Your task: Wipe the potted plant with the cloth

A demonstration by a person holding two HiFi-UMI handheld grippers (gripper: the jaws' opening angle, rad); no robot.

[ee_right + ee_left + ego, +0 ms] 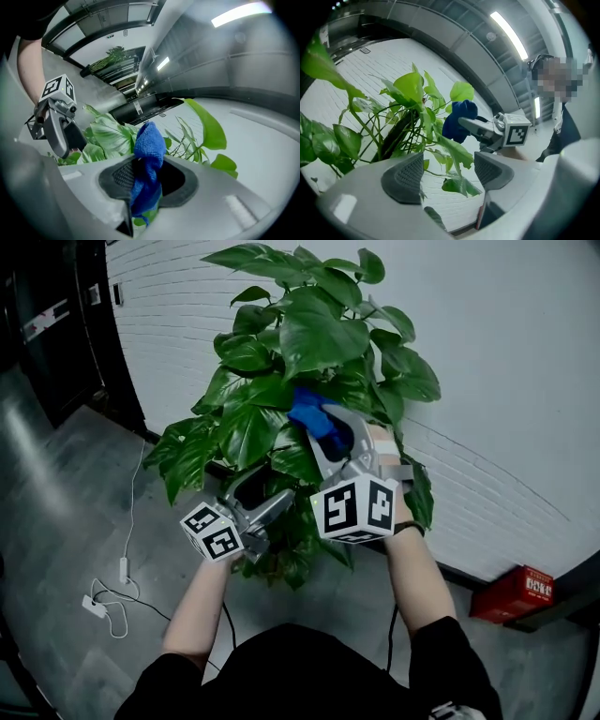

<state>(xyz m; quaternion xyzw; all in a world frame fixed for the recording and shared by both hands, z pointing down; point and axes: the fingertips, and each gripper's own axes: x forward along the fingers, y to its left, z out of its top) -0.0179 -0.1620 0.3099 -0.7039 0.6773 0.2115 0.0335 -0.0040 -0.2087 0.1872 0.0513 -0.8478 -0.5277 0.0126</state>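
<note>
The potted plant (305, 343) is a bush of broad green leaves in front of a white wall; its pot is hidden under the foliage. My right gripper (321, 426) reaches into the upper leaves and is shut on a bunched blue cloth (309, 412), which stands up between its pads (117, 177). The cloth (149, 145) also hangs below the jaws. My left gripper (261, 495) sits lower and to the left among the leaves. Its jaws stand apart, with a thin stem and a small leaf (459, 183) between the pads (404, 177), not pinched. From it I see the cloth (457, 122).
A white brick wall (506, 381) runs behind the plant. A red box (514, 594) lies on the floor at the wall's foot on the right. A white cable with a power strip (98, 606) trails over the grey floor at the left. A dark doorway (47, 324) stands far left.
</note>
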